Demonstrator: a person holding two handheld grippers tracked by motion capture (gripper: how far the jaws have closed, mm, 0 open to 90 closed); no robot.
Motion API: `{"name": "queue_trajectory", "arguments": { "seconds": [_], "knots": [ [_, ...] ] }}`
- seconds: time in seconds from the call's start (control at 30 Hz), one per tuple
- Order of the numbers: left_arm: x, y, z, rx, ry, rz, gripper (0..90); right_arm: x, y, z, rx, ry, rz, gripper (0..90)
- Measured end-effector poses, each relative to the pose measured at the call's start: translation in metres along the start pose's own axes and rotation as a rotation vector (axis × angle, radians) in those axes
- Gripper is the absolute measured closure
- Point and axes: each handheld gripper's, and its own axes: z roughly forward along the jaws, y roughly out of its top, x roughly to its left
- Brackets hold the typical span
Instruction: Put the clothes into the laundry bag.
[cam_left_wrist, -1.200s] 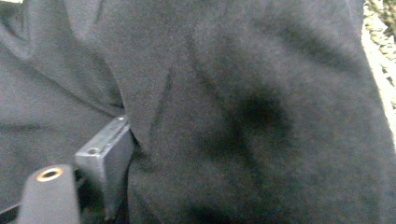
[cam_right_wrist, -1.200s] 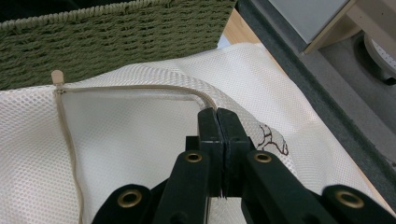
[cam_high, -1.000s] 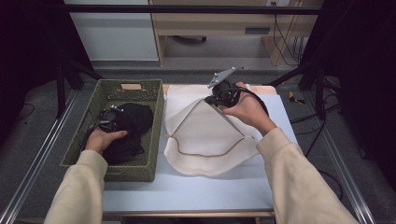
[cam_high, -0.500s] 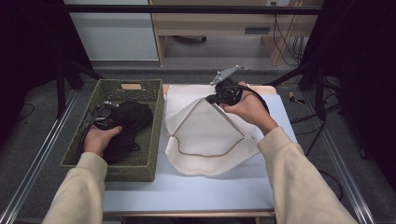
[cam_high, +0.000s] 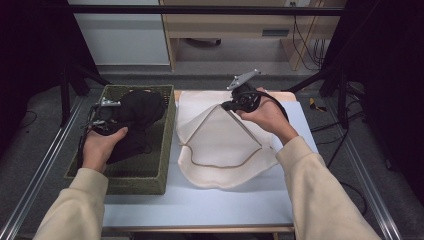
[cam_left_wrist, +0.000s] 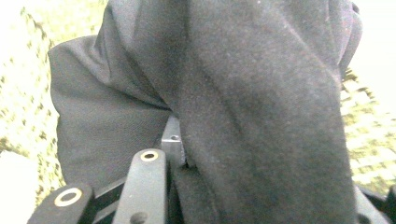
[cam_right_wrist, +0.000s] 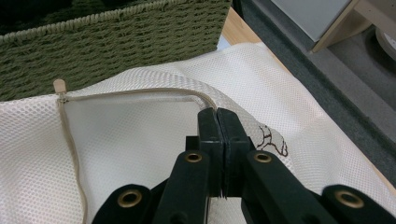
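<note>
The left claw (cam_high: 116, 111), its jaws just closed on the black garment (cam_high: 142, 107) above the green basket (cam_high: 165, 150), was lifting it, while the right claw (cam_high: 226, 106), clamped shut, held the mesh laundry bag's (cam_high: 220, 150) rim up, so the garment likely needed carrying into that mouth beside it.

black garment (cam_high: 137, 107) now higher above green basket (cam_high: 167, 150), left gripper (cam_high: 102, 112) jaws just closing on it

The left gripper (cam_high: 117, 111) is pinching with jaws that have just been closing, while the right gripper (cam_high: 227, 106) is staying clamped tight
</note>
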Motion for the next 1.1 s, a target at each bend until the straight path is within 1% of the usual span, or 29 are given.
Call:
{"name": "queue_trajectory", "arguments": {
  "seconds": [0.03,0.17,0.2,0.23,0.33,0.37,0.4,0.43,0.47,0.5,0.53,0.57,0.6,0.63,0.67,0.7,0.73,0.77,0.8,0.83,0.87,0.9,0.93,0.97,1.0,1.03,1.07,1.1],
  "knots": [
    [-0.005,0.005,-0.010,-0.024,-0.006,0.010,61.0,0.000,0.000,0.000,0.000,-0.001,0.000,89.8],
    [-0.016,0.015,-0.030,-0.077,-0.027,0.028,61.0,-0.002,0.000,0.001,0.001,-0.003,0.007,89.8],
    [-0.016,0.015,-0.030,-0.077,-0.027,0.028,61.0,-0.002,0.000,0.001,0.001,-0.003,0.007,89.8],
    [-0.020,0.018,-0.038,-0.095,-0.038,0.035,61.0,-0.002,0.000,0.000,0.001,-0.005,0.010,89.9],
    [-0.030,0.024,-0.054,-0.127,-0.058,0.054,60.9,-0.004,0.001,0.000,0.002,-0.004,0.012,89.8],
    [-0.033,0.025,-0.058,-0.132,-0.064,0.061,60.9,-0.004,0.001,0.000,0.001,-0.005,0.020,89.8],
    [-0.037,0.027,-0.063,-0.139,-0.072,0.071,60.9,-0.004,0.001,0.000,0.000,-0.005,0.022,89.8],
    [-0.046,0.029,-0.070,-0.144,-0.087,0.091,60.8,-0.004,0.002,0.000,0.002,-0.004,0.023,89.8],
    [-0.051,0.030,-0.075,-0.146,-0.095,0.104,60.8,-0.004,0.002,0.000,0.002,-0.004,0.023,89.8],
    [-0.055,0.030,-0.078,-0.152,-0.101,0.111,60.8,-0.004,0.002,0.000,0.003,-0.005,0.028,89.8],
    [-0.055,0.030,-0.078,-0.152,-0.101,0.111,60.9,-0.004,0.002,0.000,0.003,-0.005,0.028,89.8],
    [-0.067,0.031,-0.087,-0.168,-0.125,0.142,60.9,-0.004,0.003,0.000,0.005,-0.005,0.025,89.8],
    [-0.073,0.032,-0.091,-0.176,-0.134,0.151,60.9,-0.004,0.003,0.000,0.005,-0.005,0.024,89.8],
    [-0.078,0.032,-0.094,-0.181,-0.144,0.162,60.9,-0.004,0.004,0.000,0.005,-0.005,0.025,89.8],
    [-0.078,0.032,-0.094,-0.181,-0.144,0.162,61.0,-0.004,0.004,0.000,0.005,-0.005,0.025,89.8],
    [-0.088,0.033,-0.099,-0.185,-0.154,0.187,61.0,-0.004,0.004,0.000,0.006,-0.004,0.025,89.9],
    [-0.093,0.034,-0.102,-0.187,-0.159,0.198,61.1,-0.004,0.004,0.000,0.006,-0.006,0.028,89.8],
    [-0.096,0.034,-0.103,-0.197,-0.162,0.221,61.1,-0.004,0.004,0.000,0.007,-0.006,0.028,89.8],
    [-0.102,0.034,-0.106,-0.198,-0.182,0.218,61.1,-0.004,0.004,0.000,0.008,-0.006,0.028,89.8],
    [-0.107,0.034,-0.108,-0.200,-0.193,0.226,61.1,-0.005,0.004,0.000,0.008,-0.005,0.028,89.8],
    [-0.107,0.034,-0.108,-0.200,-0.193,0.226,61.1,-0.005,0.005,-0.001,0.009,-0.005,0.028,89.8],
    [-0.115,0.035,-0.111,-0.205,-0.210,0.243,61.1,-0.006,0.005,-0.001,0.008,-0.005,0.028,89.8],
    [-0.115,0.035,-0.111,-0.205,-0.210,0.243,61.1,-0.006,0.005,-0.001,0.008,-0.005,0.029,89.8],
    [-0.126,0.035,-0.114,-0.197,-0.228,0.273,61.1,-0.006,0.005,-0.001,0.009,-0.008,0.036,89.8],
    [-0.130,0.035,-0.114,-0.207,-0.235,0.290,61.1,-0.006,0.005,-0.002,0.008,-0.006,0.034,89.8],
    [-0.135,0.035,-0.115,-0.206,-0.243,0.294,61.1,-0.007,0.005,-0.002,0.005,-0.005,0.037,89.9],
    [-0.135,0.035,-0.115,-0.206,-0.243,0.294,61.1,-0.007,0.005,-0.002,0.005,-0.005,0.037,89.9],
    [-0.143,0.034,-0.116,-0.208,-0.261,0.309,61.1,-0.007,0.005,-0.003,0.008,-0.003,0.032,89.8]
  ]
}}
